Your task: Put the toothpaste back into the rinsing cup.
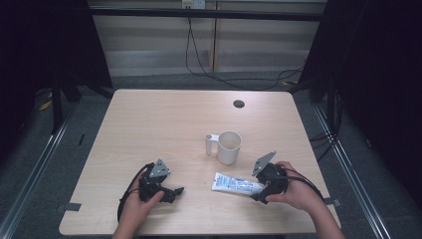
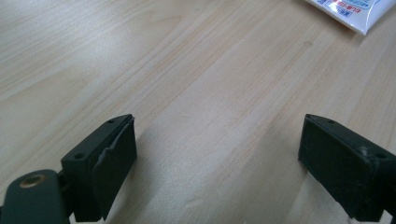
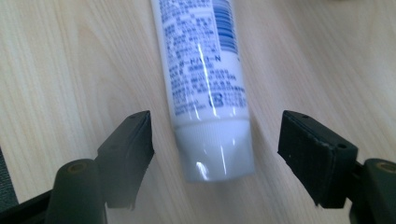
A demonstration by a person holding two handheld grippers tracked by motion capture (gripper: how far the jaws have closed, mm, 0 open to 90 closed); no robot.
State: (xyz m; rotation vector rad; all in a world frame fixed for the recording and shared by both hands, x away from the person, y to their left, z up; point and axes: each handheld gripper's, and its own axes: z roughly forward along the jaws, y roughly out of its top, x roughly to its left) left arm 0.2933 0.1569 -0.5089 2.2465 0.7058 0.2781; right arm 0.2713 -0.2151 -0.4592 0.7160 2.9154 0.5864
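Note:
A white tube with blue print [image 1: 234, 183] lies flat on the wooden table [image 1: 164, 124], its cap end pointing right. My right gripper [image 1: 263, 191] is open at that cap end. In the right gripper view [image 3: 215, 149] the white cap [image 3: 217, 149] sits between the two jaws with a gap on each side. My left gripper [image 1: 174, 191] rests low on the table at the front left, open, with bare wood between its jaws [image 2: 217, 163]. The tube's crimped end [image 2: 350, 11] shows at the top right of the left gripper view.
A cream mug [image 1: 229, 147] stands upright behind the tube, near the table's middle. A small white cylinder [image 1: 209, 144] stands just left of it. A dark round grommet [image 1: 239, 103] sits in the tabletop at the back. Cables trail on the floor beyond.

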